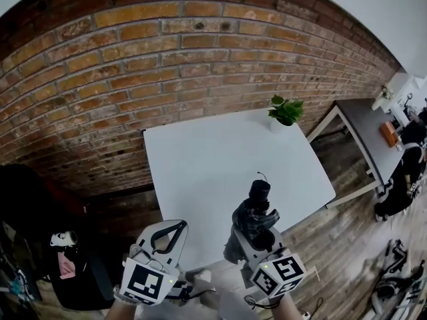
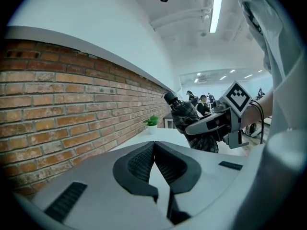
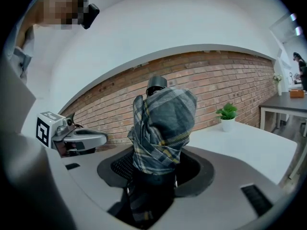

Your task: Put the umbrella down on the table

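A folded dark plaid umbrella [image 1: 255, 211] stands upright over the near edge of the white table [image 1: 200, 159], black cap end up. My right gripper [image 1: 259, 237] is shut on its lower part; in the right gripper view the umbrella [image 3: 163, 128] fills the gap between the jaws of the right gripper [image 3: 156, 171]. My left gripper [image 1: 177, 228] hovers to the left of it near the table's front edge, jaws shut with nothing between them. The left gripper view shows its own pads [image 2: 144, 162] touching at the tips, with the umbrella [image 2: 191, 121] and the right gripper [image 2: 216, 123] off to the right.
A small potted plant [image 1: 285, 112] stands at the table's far right corner. A brick wall [image 1: 133, 79] runs behind the table. A second grey table [image 1: 367, 129] with an orange object [image 1: 389, 133] stands to the right. A dark bag [image 1: 40, 212] sits on the floor at left.
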Motion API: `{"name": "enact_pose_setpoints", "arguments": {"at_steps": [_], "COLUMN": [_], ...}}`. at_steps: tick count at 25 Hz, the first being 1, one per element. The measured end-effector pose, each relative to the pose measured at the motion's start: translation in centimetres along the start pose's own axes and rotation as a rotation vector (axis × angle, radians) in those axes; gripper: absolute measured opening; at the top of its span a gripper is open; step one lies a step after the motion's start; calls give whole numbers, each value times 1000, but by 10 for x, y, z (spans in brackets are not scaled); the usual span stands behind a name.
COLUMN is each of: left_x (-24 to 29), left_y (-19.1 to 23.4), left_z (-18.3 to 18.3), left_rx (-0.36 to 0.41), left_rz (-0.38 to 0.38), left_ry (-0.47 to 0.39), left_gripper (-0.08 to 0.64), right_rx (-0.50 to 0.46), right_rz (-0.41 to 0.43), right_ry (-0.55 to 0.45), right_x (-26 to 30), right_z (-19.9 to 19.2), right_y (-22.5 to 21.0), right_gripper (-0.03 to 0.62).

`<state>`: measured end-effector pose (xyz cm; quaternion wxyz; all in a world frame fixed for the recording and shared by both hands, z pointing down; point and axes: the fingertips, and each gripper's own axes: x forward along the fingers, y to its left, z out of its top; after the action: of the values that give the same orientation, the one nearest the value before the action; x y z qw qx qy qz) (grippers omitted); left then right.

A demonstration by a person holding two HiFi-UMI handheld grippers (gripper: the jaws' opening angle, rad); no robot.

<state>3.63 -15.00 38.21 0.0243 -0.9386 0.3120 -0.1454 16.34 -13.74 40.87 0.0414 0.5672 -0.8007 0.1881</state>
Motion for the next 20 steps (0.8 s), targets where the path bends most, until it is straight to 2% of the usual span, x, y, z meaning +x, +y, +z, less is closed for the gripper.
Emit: {"name": "enact_pose_setpoints", "arguments": {"at_steps": [11,20], "left_x": [6,13], "left_y": [23,33], "left_z": [-13,-29], "left_rx": [-19,-31], "left_rz": [73,94], "left_ry": [44,78], "left_gripper": [18,18], "right_rx": [-110,-216], "right_rz": [47,70], "right_ry": [140,268], "right_x": [55,100], "right_z": [-11,-31], "right_y": [-20,-36], "right_gripper": [232,232]}}
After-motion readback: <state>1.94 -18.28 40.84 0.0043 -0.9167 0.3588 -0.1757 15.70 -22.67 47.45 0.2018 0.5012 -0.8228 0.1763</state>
